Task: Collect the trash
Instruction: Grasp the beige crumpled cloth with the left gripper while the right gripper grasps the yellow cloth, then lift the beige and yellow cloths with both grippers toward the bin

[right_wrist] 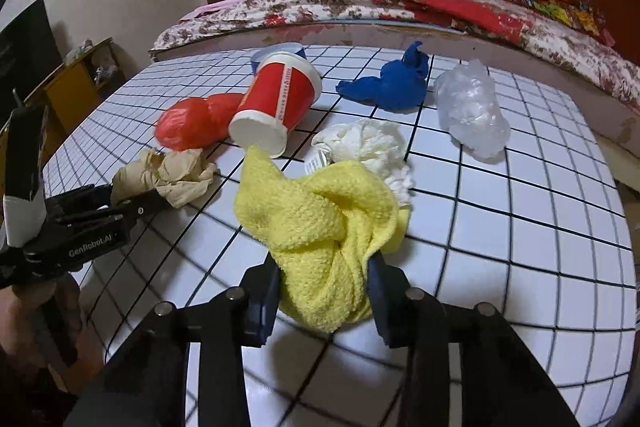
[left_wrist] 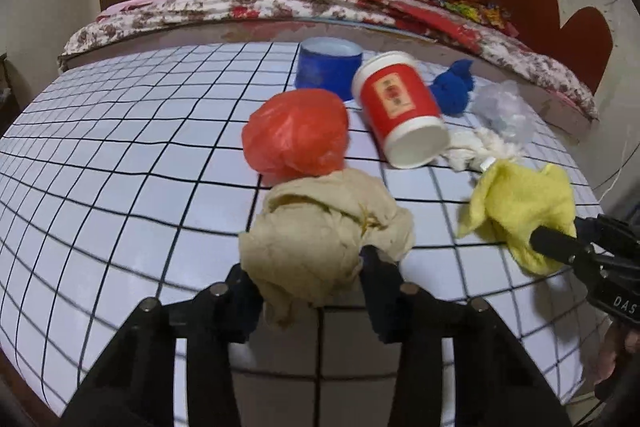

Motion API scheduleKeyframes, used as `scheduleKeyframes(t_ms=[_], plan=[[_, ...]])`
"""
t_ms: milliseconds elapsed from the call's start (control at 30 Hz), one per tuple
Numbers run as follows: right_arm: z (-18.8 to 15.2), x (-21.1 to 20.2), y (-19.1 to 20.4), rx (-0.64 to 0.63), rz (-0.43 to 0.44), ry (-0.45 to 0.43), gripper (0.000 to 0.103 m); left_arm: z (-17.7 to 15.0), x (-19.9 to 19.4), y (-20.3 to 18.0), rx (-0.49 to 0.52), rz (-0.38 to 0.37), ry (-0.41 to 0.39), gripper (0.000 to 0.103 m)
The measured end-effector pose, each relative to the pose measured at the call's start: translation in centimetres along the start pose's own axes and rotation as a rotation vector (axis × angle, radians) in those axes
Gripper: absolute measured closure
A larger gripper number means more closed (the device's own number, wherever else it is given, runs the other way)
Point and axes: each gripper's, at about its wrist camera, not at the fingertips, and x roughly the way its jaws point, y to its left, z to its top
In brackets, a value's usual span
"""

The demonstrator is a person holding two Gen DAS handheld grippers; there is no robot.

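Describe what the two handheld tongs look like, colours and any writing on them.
Both tongs are matte black, with angular linkage arms, round silver pins at the joints and dark blue pads inside the fingers. The left tongs carry white "GenRobot.AI" lettering on the side, below a black and white block. The right tongs show white letters "DAS" on the body. No cables show.

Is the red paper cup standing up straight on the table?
No, the red paper cup lies tipped on its side on the grid table, its white bottom facing the camera, next to the orange plastic bag.
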Motion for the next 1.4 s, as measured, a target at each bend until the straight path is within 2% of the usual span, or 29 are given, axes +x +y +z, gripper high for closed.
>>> scheduleKeyframes(t_ms=[267, 533, 767, 933, 1200, 1400], plan=[[-2.6, -5.7, -1.8, 0.026, -0.018, -0.081, 0.063, -1.1, -4.0, -3.3, 0.008, -0.051, -0.076, 0.061], [-4.9, -10.0, -5.4, 0.066, -0.039, -0.109, 0.063, -2.4, -6.1, -7.6, 0.02, -0.103, -0.097, 0.061], [-8.4, -14.9, -6.7, -0.014, -0.069, -0.207, 0.063, -4.4, -7.8, -12.3, 0.087, -0.143, -0.119, 0.061], [-11.0, -17.4, -7.4, -0.061, -0.122, -0.218, 0.063, -5.1, -8.5, -15.3, 0.117, -0.192, -0.12, 0.061], [-15.0, -22.1, -11.6, 0.021, -0.207, -0.195, 0.063, -7.4, -9.5, -20.6, 0.165, -0.261, -0.114, 0.061], [-18.0, -25.3, -14.9, 0.105, -0.268, -0.222, 0.063, -9.1, -9.9, -24.8, 0.217, -0.307, -0.092, 0.061]])
